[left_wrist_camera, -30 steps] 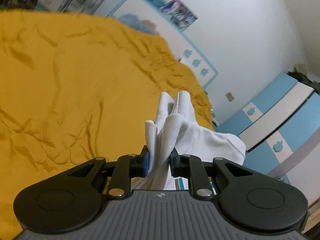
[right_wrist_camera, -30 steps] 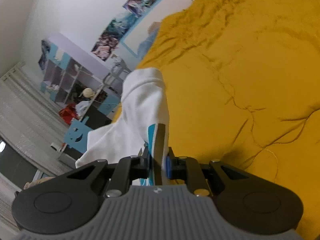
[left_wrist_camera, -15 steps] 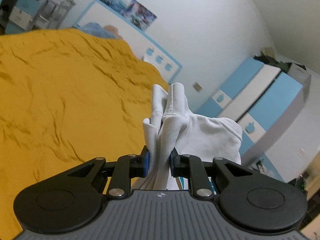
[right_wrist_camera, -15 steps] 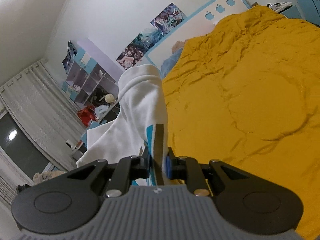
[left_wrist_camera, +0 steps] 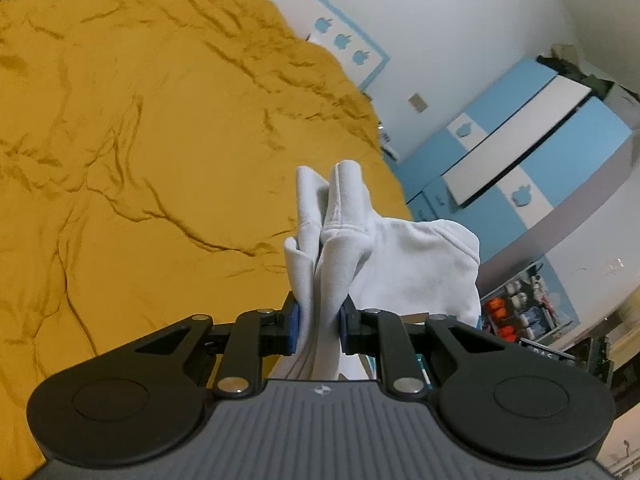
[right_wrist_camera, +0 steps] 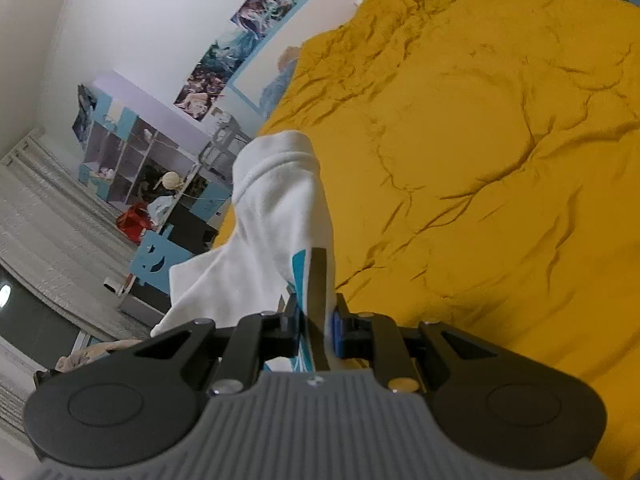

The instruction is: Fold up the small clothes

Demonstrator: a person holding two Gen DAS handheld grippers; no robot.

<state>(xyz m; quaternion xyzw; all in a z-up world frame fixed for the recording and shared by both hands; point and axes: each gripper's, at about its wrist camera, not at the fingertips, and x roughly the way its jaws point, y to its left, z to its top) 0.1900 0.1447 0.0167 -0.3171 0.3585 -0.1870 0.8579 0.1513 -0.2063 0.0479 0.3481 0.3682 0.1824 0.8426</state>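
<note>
Bed with mustard-yellow cover filled the field ahead of and below both of your grippers; cover creased throughout, nothing lying on it in either view. Blue-and-white wardrobe stood to the right of the left gripper, beyond the bed edge. Shelf unit stood to the left of the right gripper, against the wall.

White garment was held off the bed, between your two hands. Your left gripper was clamped on a bunched fold of it; cloth rose ahead of the pads and draped to the right. Your right gripper was clamped on another part of it, a thin edge carrying a blue-and-dark stripe; cloth fell away to the left.
</note>
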